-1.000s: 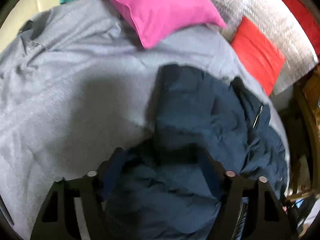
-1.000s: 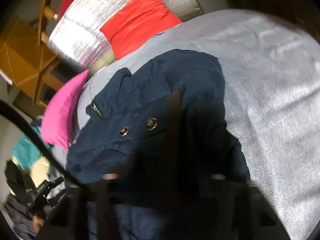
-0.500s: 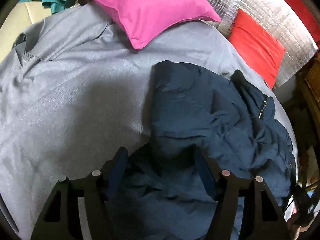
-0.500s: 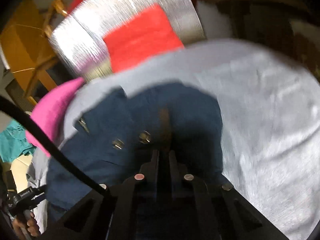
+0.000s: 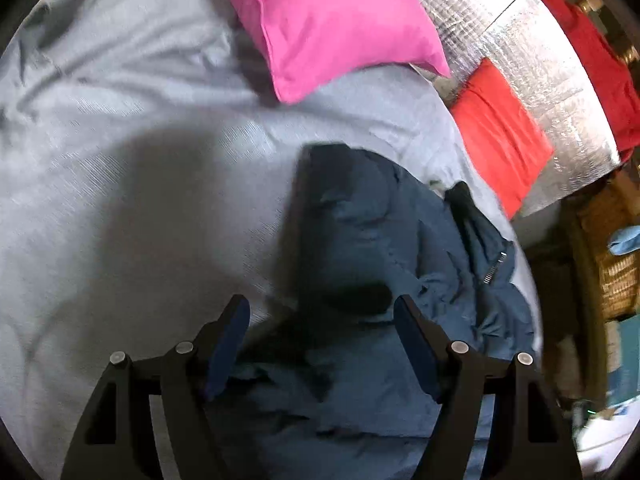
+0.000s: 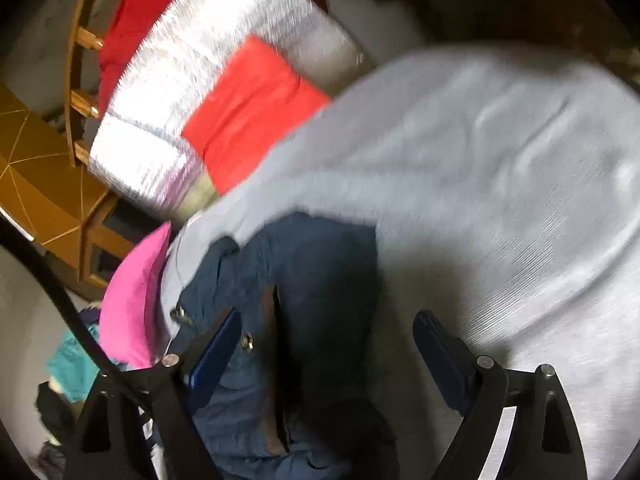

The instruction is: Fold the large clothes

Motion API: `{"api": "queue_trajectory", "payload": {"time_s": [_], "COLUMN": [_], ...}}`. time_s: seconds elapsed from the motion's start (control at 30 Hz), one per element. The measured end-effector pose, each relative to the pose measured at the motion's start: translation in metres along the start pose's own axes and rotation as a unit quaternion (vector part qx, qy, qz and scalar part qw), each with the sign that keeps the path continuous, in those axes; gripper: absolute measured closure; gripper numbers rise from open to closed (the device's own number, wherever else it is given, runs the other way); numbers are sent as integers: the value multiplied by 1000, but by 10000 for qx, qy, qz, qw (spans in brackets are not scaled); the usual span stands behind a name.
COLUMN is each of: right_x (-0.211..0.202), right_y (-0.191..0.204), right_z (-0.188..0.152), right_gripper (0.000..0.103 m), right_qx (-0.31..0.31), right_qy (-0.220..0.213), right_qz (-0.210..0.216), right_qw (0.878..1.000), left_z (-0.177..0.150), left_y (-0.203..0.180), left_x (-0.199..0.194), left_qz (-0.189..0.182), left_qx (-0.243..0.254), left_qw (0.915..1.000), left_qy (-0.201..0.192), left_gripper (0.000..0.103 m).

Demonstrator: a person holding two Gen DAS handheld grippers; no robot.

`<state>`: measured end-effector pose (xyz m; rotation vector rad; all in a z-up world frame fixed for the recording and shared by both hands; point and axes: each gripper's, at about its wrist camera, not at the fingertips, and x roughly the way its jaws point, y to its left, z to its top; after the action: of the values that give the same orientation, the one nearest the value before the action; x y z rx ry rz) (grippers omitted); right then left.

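A rumpled navy jacket (image 5: 372, 280) is lying near the bed's edge on a wide grey sheet (image 5: 120, 184), with open sheet stretching toward nine o'clock. The left gripper (image 5: 320, 332) and right gripper (image 6: 326, 344) are both opening wide, gripping nothing, hovering over the cloth. A smooth pink pillow (image 5: 332, 24) is sitting at twelve o'clock.

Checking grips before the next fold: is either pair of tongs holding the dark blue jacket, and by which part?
Nothing is held. Both the left tongs and right tongs are opening over the dark blue jacket, pads clear of fabric.
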<state>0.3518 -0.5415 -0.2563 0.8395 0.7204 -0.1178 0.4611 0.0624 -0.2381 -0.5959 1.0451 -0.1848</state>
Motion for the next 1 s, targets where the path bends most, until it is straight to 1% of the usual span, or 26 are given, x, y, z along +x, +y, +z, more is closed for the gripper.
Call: {"api": "queue_trajectory", "payload": {"time_s": [0.07,0.1,0.13,0.17,0.2,0.23,0.27,0.3,0.37,0.43,0.5,0.6,0.67,0.73,0.77,0.8,0.83,0.87,0.9,0.93,0.97,1.0], "right_x": [20,30,39,38,38,42,42,41,36,22,6,-15,-23,-22,-20,-7,5,13,16,12,8,3], "right_y": [2,4,10,13,20,27,33,36,45,54,68,84,86,77,71,67,55,45,40,38,38,37], "right_z": [-5,-8,-13,-17,-22,-27,-31,-34,-37,-38,-39,-44,-48,-50,-52,-52,-52,-53,-52,-50,-48,-47], "right_gripper": [13,13,13,23,33,48,57,61,74,77,79,80,80,80,80,80,80,79,79,76,71,69], "right_qx": [-52,-103,-234,-373,-561,-665,-776,-870,-1062,-1180,-1435,-1747,-1766,-1677,-1600,-1483,-1297,-1102,-921,-836,-769,-676], "right_qy": [309,508,608,546,565,695,684,630,477,222,-70,-435,-558,-517,-430,-259,-15,183,270,292,315,320], "right_qz": [43,60,37,-15,-1,1,-112,-172,-267,-248,-305,-413,-478,-631,-730,-843,-920,-898,-790,-698,-620,-552], "right_qw": [9995,9986,9979,9978,9968,9954,9946,9941,9928,9925,9892,9828,9815,9824,9835,9850,9873,9897,9922,9936,9946,9957], "left_z": [-4,-6,-7,-8,-8,-9,-9,-9,-10,-11,-12,-11,-11,-8,-7,-7,-6,-6,-5,-4,-5,-4], "left_y": [-6,-11,-13,-16,-16,-16,-16,-18,-22,-26,-33,-42,-43,-38,-32,-27,-25,-24,-25,-27,-28,-29], "left_x": [8,9,10,11,12,12,12,12,9,5,-3,-10,-7,6,14,20,22,22,20,17,15,13], "left_qz": [-95,-20,25,38,20,-20,-142,-130,-84,-30,-57,-92,1,130,261,289,276,276,326,421,467,486], "left_qx": [117,239,316,379,348,293,265,268,392,500,623,807,859,788,705,645,603,568,581,641,673,672], "left_qw": [9997,9996,9993,9991,9992,9994,9994,9994,9992,9987,9979,9962,9959,9967,9972,9975,9977,9979,9977,9970,9966,9966], "left_qy": [171,176,179,186,172,161,170,148,28,-44,-175,-303,-271,-152,-13,92,131,128,110,57,23,14], "left_gripper": [28,28,29,29,31,36,52,55,62,65,69,71,71,70,66,61,59,57,57,56,56,56]}}
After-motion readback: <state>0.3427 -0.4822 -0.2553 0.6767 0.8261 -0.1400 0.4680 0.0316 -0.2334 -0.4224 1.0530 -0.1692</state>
